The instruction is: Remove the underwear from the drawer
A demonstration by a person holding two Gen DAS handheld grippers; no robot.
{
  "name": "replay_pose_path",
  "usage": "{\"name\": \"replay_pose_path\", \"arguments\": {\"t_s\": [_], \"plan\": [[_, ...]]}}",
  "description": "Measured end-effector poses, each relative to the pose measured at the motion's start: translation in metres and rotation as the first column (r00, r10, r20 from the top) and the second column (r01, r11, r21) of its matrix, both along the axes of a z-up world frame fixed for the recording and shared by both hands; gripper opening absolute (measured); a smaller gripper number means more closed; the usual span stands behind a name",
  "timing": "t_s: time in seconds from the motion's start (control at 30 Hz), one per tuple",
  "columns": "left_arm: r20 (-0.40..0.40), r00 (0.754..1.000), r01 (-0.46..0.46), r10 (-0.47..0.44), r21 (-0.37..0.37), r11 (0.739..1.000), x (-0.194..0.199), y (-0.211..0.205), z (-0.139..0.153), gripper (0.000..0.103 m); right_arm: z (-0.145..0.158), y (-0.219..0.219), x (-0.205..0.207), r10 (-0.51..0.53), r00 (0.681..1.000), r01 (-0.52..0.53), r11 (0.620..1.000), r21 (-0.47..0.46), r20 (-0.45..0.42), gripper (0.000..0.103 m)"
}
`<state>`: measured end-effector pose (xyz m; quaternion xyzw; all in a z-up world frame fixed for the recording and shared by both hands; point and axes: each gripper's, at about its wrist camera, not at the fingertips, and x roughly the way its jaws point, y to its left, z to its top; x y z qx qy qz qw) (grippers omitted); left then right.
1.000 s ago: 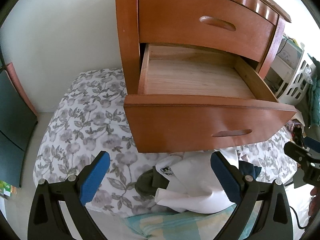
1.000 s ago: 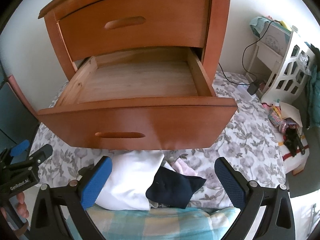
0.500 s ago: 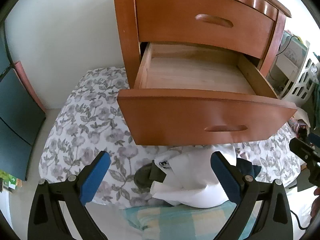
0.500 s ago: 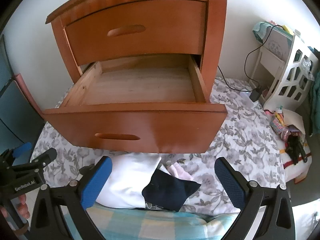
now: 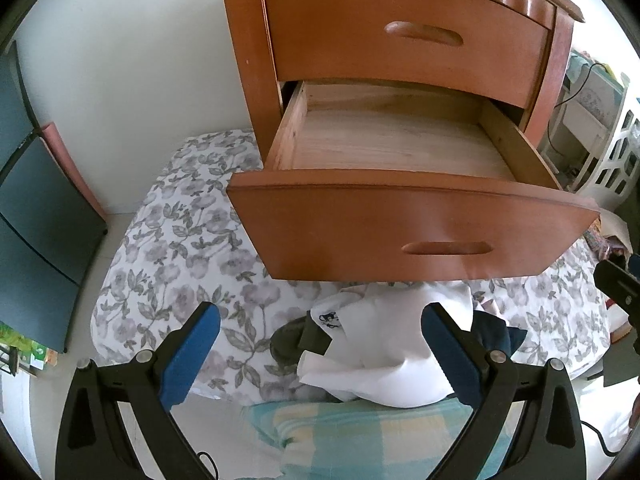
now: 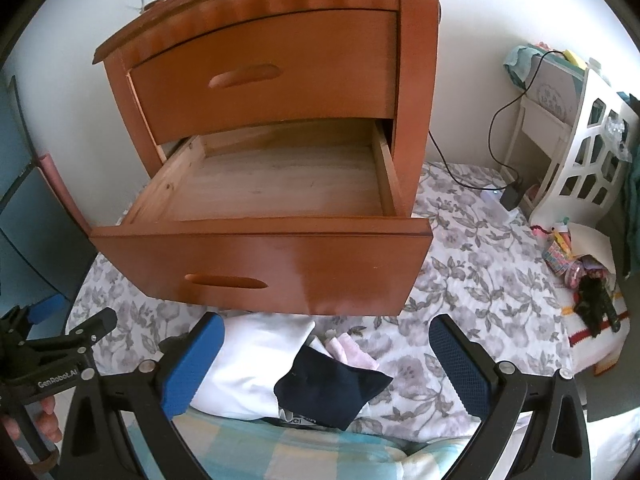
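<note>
The lower drawer (image 5: 400, 148) (image 6: 276, 184) of a reddish wooden nightstand stands pulled out, and its bare wood floor shows nothing inside. Below its front, on a floral bedspread (image 5: 168, 248) (image 6: 472, 280), lies a pile of underwear: a white piece (image 5: 384, 344) (image 6: 256, 364), a navy piece (image 6: 332, 388) (image 5: 496, 332), a dark olive piece (image 5: 288, 344) and a pink piece (image 6: 352, 352). My left gripper (image 5: 320, 352) is open above the pile with blue pads, holding nothing. My right gripper (image 6: 328, 364) is open too, over the navy piece.
The upper drawer (image 6: 264, 76) (image 5: 408, 36) is shut. A white lattice shelf unit (image 6: 592, 148) with a black cable and plug (image 6: 508, 196) stands at the right. A dark panel (image 5: 36, 216) leans at the left. A checked blanket (image 6: 280, 452) lies nearest me.
Both grippers have drawn back and risen a little from the nightstand, so more of it shows. The underwear pile and the drawer have not moved.
</note>
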<state>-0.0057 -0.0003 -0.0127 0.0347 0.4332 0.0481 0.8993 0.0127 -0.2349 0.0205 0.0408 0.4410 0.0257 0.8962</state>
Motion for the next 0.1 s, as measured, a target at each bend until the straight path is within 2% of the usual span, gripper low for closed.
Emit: {"name": "replay_pose_path", "arguments": {"t_s": [0.1], "plan": [[-0.001, 1.000, -0.001, 0.001, 0.001, 1.000, -0.0001, -0.0009, 0.0017, 0.101, -0.0004, -0.0027, 0.0004, 0.003, 1.000, -0.003, 1.000, 0.008, 0.001, 0.103]]}}
